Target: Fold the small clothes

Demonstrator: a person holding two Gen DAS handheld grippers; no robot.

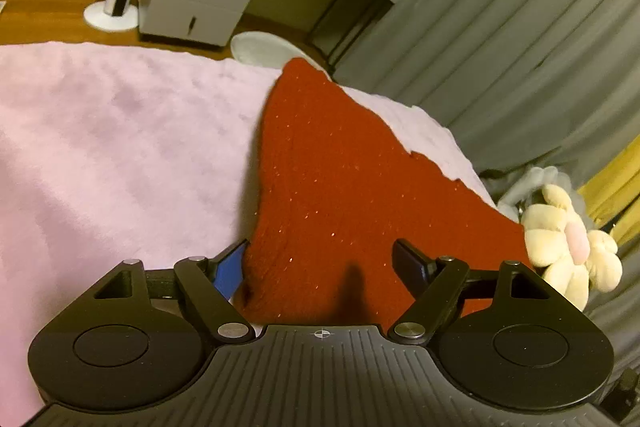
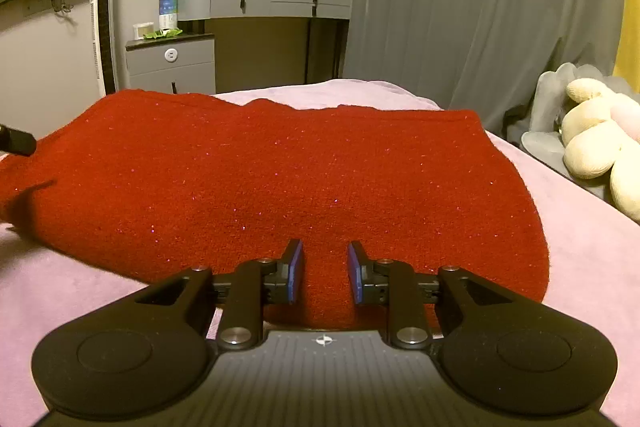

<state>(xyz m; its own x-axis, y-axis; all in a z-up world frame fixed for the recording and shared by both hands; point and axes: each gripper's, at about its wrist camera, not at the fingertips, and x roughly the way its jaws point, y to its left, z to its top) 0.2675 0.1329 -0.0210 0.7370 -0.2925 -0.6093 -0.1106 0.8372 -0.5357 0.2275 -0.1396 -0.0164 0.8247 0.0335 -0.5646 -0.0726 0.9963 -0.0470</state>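
The left gripper (image 1: 326,263) stands wide open, empty, astride the near corner of the red knit garment (image 1: 340,179), which lies flat on the pink blanket (image 1: 112,131). The right gripper (image 2: 323,273) is narrowly parted over the hem just ahead, pinching nothing I can see. Best to catch a single layer at each edge and lift evenly.

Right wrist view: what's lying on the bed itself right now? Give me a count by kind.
Red knit garments: 1, the red garment, spread flat on the pink blanket
Cream plush toys: 1, the plush toy at the right edge
Grey cushions: 1, the grey cushion behind the toy
Total: 3
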